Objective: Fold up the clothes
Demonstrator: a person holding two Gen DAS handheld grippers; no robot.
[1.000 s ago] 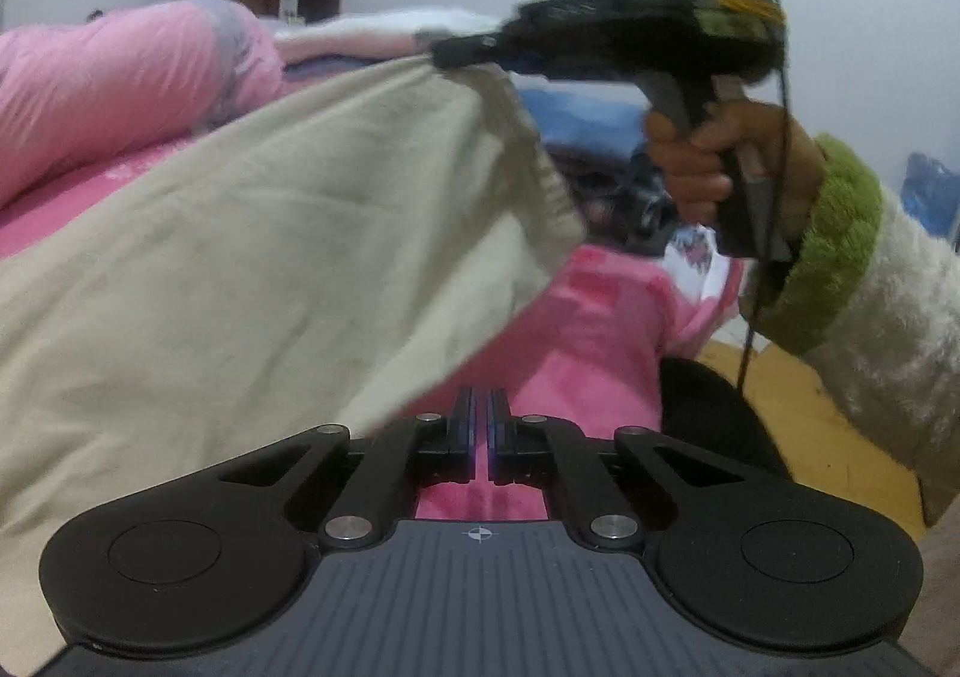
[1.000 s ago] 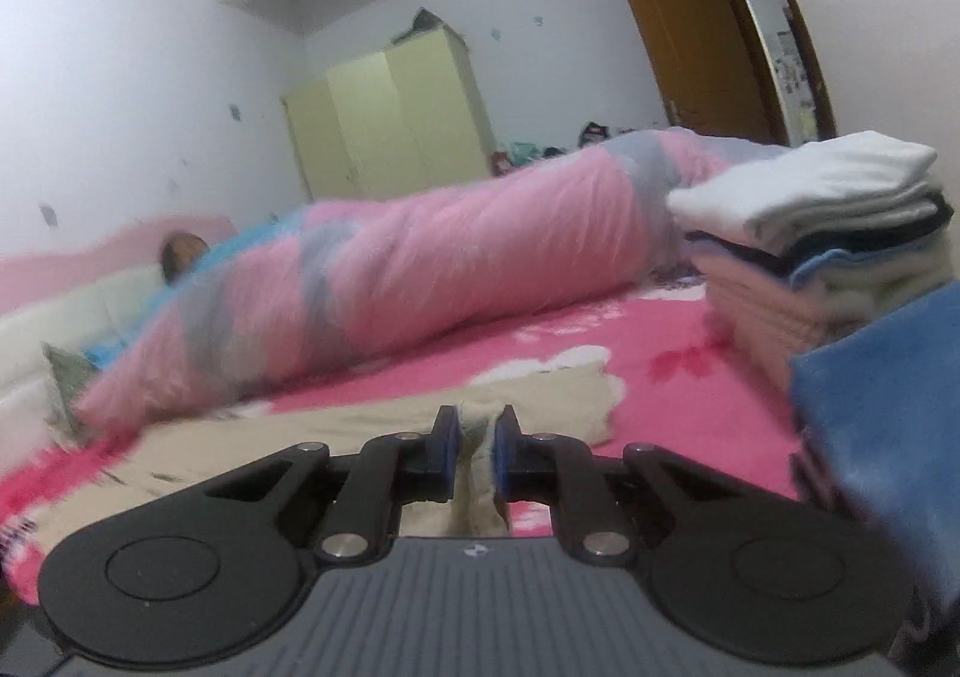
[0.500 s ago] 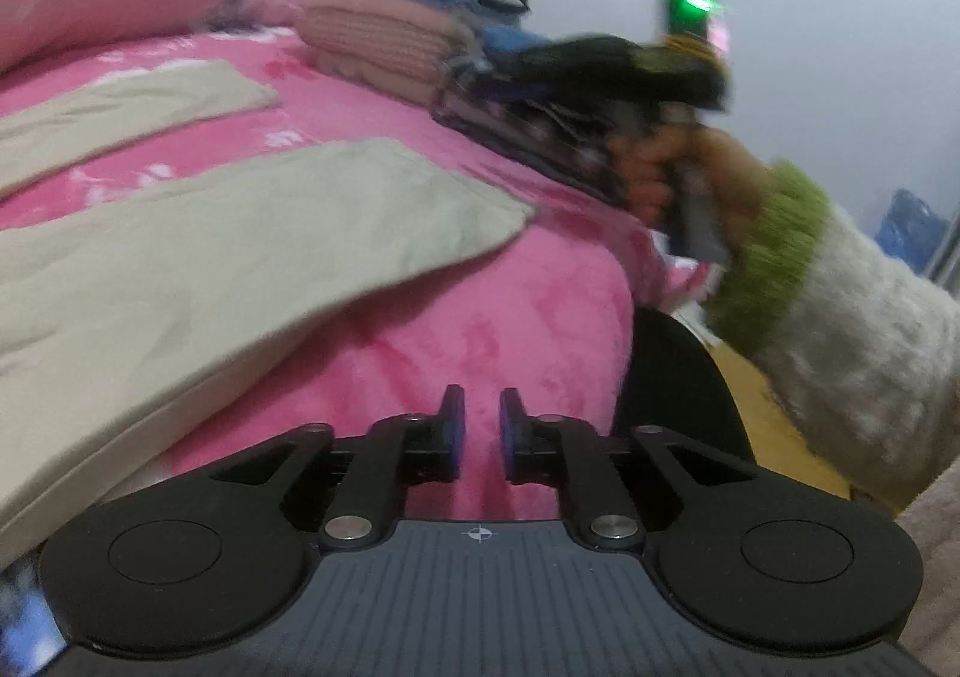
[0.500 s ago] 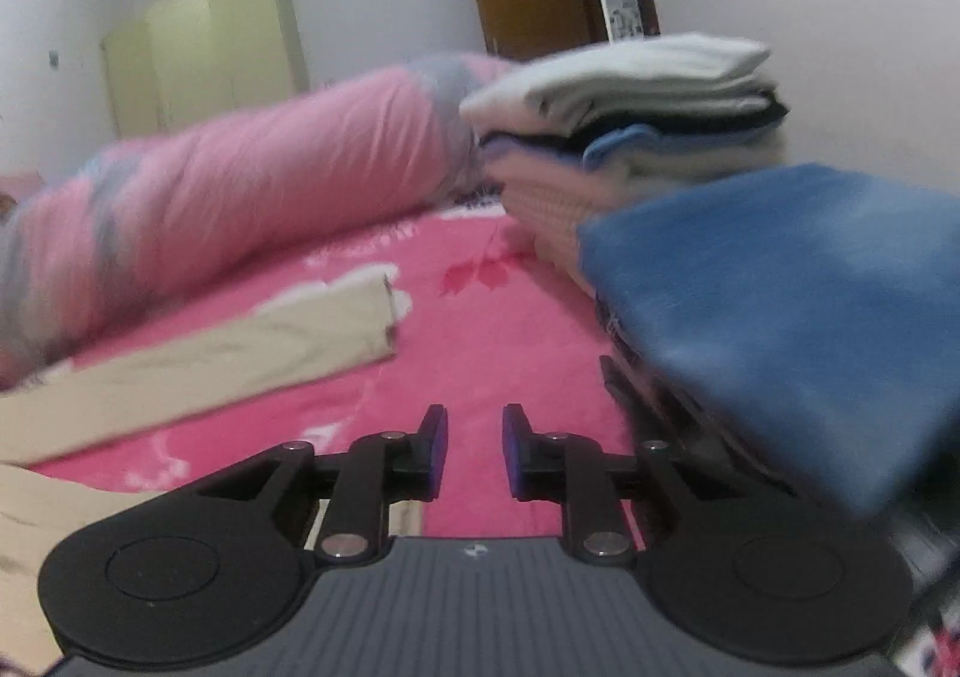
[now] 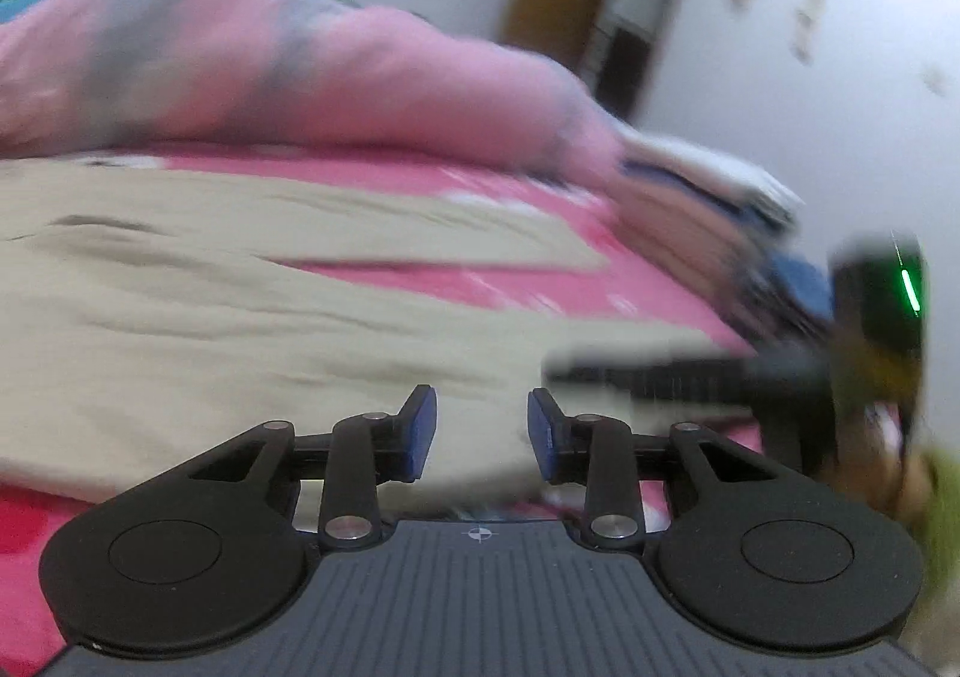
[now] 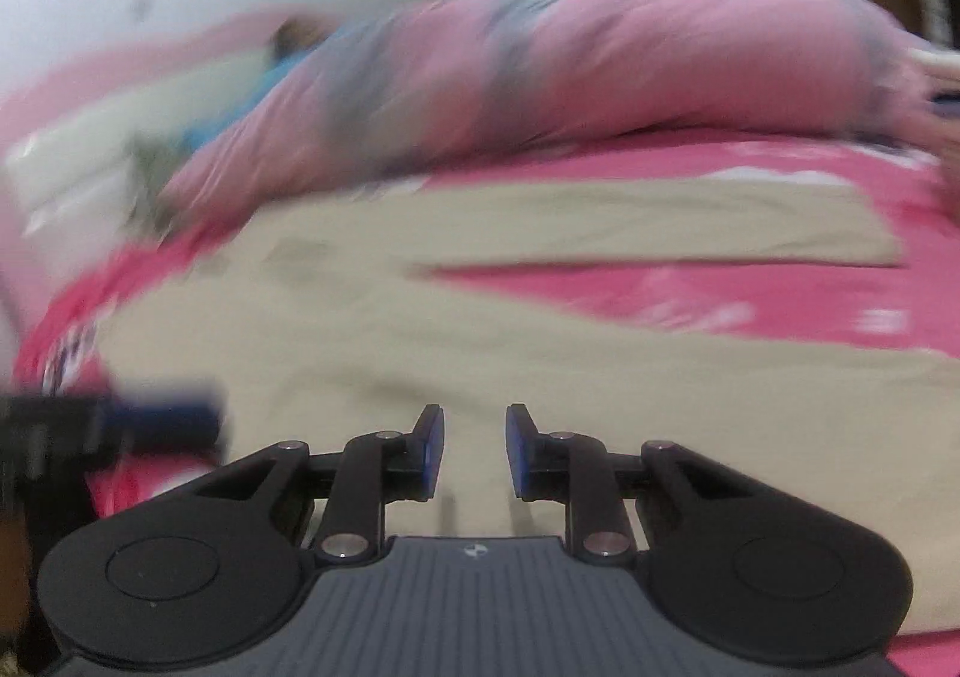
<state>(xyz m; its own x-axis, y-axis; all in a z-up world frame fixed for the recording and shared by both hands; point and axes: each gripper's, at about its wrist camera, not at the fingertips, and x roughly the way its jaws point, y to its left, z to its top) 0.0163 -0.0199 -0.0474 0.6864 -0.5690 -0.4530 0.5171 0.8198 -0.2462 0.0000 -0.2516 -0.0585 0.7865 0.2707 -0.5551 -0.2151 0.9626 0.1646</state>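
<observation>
Beige trousers lie spread flat on the pink bed, both legs stretching away ahead of the fingers. The left gripper has just been opening; its fingers stand apart with nothing between them, over the cloth. The right gripper hovers likewise, fingers parted and empty. A rolled pink quilt lies beyond.

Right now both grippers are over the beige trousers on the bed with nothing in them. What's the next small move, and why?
Probably lower the right gripper onto the near edge of the beige trousers and close on it. Its jaws stand apart and empty just above the cloth, and the left gripper, whose jaws have just been opening, is empty too. The trousers lie spread flat on the pink bedsheet, legs apart, not yet folded.
</observation>
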